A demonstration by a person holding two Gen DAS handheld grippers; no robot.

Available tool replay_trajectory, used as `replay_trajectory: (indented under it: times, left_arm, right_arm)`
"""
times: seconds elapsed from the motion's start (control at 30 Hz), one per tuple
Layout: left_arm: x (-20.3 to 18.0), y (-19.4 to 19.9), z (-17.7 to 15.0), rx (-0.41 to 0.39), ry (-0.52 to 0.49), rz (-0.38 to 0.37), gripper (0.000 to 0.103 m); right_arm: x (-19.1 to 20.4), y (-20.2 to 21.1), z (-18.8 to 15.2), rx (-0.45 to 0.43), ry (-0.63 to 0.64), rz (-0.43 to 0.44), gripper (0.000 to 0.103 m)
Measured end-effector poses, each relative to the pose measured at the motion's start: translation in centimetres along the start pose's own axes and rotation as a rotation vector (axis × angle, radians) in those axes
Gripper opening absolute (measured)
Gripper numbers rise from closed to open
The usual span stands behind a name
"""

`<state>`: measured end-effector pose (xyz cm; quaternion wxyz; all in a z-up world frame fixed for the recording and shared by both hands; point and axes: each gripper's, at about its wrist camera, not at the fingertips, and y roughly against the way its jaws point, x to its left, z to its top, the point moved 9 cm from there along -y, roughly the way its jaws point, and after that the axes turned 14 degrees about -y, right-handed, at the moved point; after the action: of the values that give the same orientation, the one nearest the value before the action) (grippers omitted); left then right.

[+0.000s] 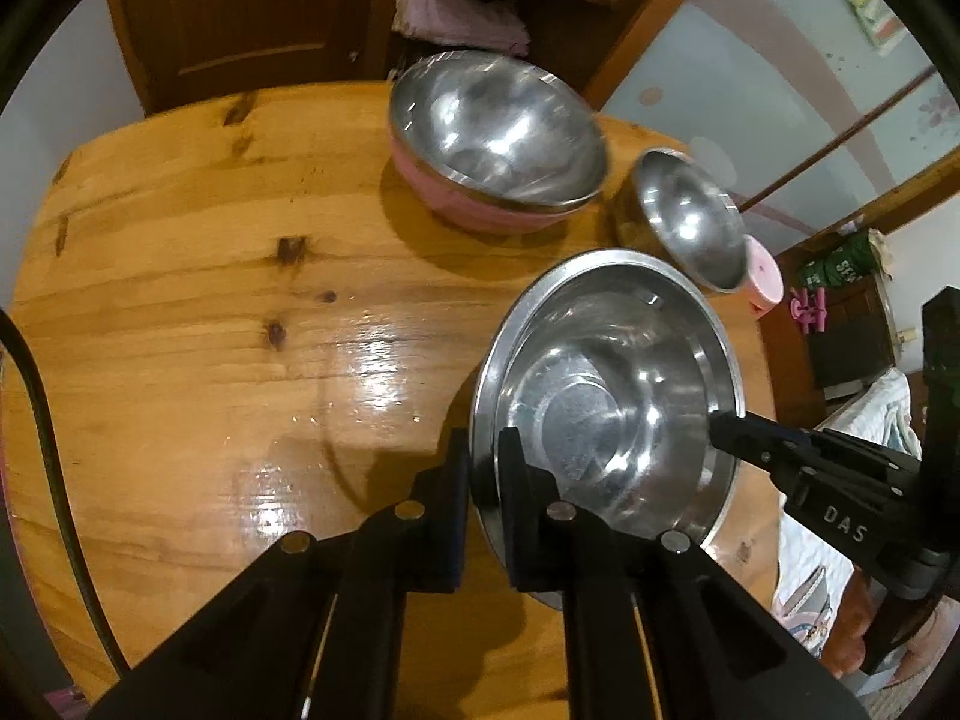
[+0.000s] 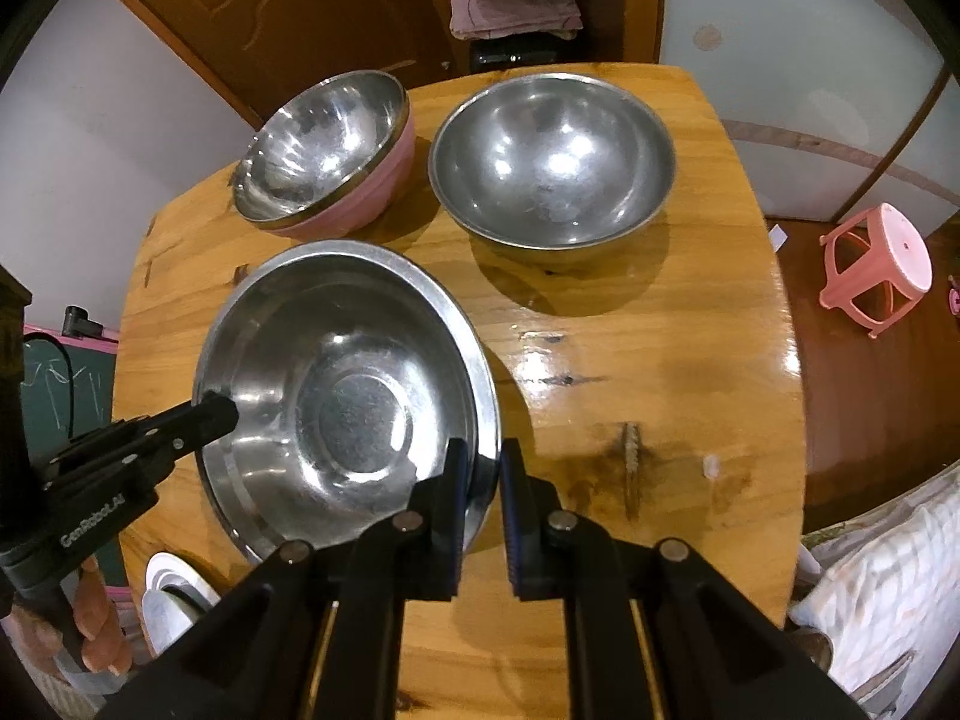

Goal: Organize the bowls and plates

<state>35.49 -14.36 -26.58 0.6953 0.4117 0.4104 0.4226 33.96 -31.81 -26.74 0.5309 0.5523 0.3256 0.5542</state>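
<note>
A wooden table (image 2: 660, 360) is shown, and all places are given relative to it. Nearest its front edge, a wide steel plate (image 2: 348, 396) with a flat rim is held at two opposite sides of that rim. The left gripper (image 1: 485, 462) is clamped on one side of the rim, the right gripper (image 2: 482, 468) on the other; a finger lies on each face of the rim. Whether the plate rests on the table or is raised from it cannot be told. Nothing is seen inside the plate.

Toward the table's far edge two bowls stand apart from the plate: a pink bowl (image 2: 327, 156) lined with steel, and an all-steel bowl (image 2: 552, 162) beside it. Both are upright and appear empty.

In the right wrist view alone, a pink stool (image 2: 879, 267) is seen on the floor past the table's right side, together with a hand (image 2: 99, 624) wrapped on the left gripper's handle. In the left wrist view alone, a black cable (image 1: 54, 480) is seen at the table's left side.
</note>
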Motion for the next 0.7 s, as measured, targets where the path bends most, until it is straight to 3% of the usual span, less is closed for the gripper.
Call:
replay_trajectory:
  times: [0.2,0.37,0.53,0.7]
  left_arm:
    - [-3.0,4.9,-0.5,-0.063,-0.039,-0.020,0.007]
    - [-6.2,9.0,-2.9,-0.100,-0.085,-0.040,0.007]
    - [-9.3,10.9,-7.5,-0.097,-0.144,-0.058,0.009]
    - [-10.9,10.1,-13.6,-0.038,-0.173,-0.077,0.010]
  right_arm:
    - [-0.3,4.8,-1.4,-0.065,0.008,0.032,0.010]
    - [-1.4,10.0,-3.9,-0.141,0.015,0.052,0.010]
    - [-2.4,13.0,-8.2,-0.180,0.017,0.052,0.010]
    - [-4.4,12.1,-13.4,-0.153,0.007,0.035,0.010]
